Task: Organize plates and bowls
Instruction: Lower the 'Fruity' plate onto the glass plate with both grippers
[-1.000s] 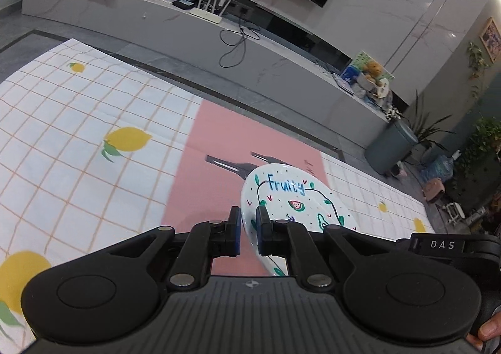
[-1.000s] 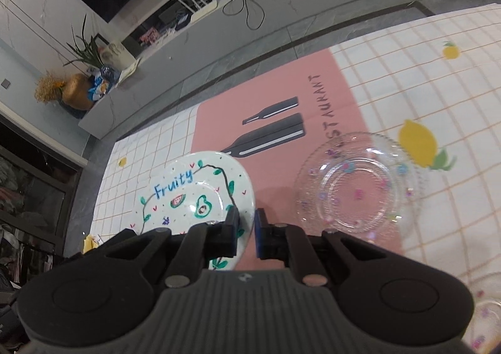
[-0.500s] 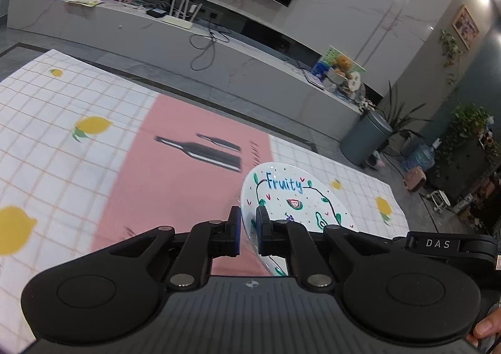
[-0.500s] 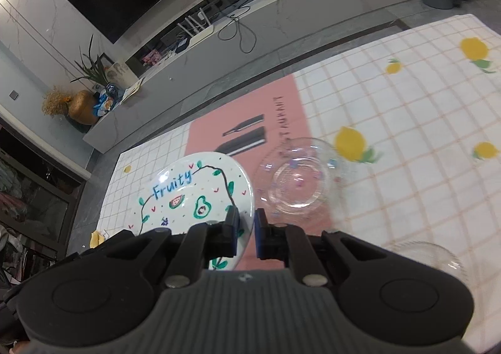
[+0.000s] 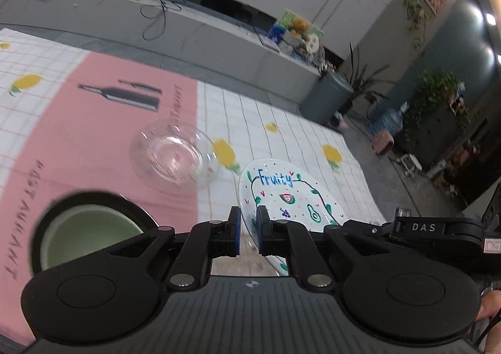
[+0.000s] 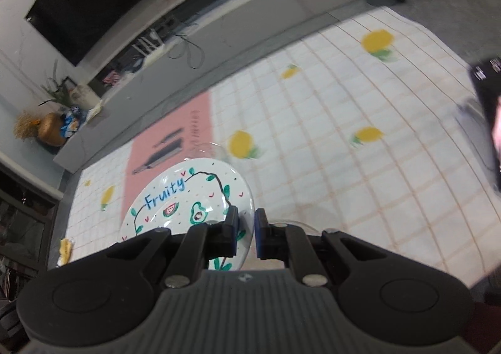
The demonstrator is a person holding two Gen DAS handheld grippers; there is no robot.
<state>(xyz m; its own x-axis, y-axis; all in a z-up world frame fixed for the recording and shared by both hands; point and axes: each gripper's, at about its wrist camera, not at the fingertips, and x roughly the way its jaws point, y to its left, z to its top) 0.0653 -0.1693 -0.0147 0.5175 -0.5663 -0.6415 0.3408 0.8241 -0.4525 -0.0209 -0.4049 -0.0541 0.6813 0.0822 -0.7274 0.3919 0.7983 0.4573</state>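
1. While both grippers clamp opposite edges of one plate, the white "Fruity" plate [image 5: 291, 197] sits lifted above the mat [image 5: 94, 135], in the lower centre of the left wrist view and the lower left centre of the right wrist view [image 6: 188, 197].
2. Left gripper [image 5: 247, 228]: clenched on the plate's left rim, which passes between the blue pads [image 5: 237, 230].
3. Right gripper [image 6: 246, 232]: clenched on the plate's right rim; the rim lies in the narrow gap between its fingers.
4. Clear glass plate [image 5: 175, 156]: lies flat on the mat, straddling the border of the pink panel and the checked area, left of and above the white plate in the left wrist view. In the right wrist view only its rim [image 6: 213, 147] shows, just above the white plate.
5. Green bowl with dark rim [image 5: 90, 228]: at lower left of the left wrist view, on the pink panel, blurred.
6. Mat: white check with lemon prints [image 6: 375, 41] and a pink panel bearing bottle silhouettes [image 5: 122, 95].
7. Background: a long grey ledge [image 5: 188, 28] crosses the upper part of the frame; a grey bin [image 5: 327, 99] stands at right centre.
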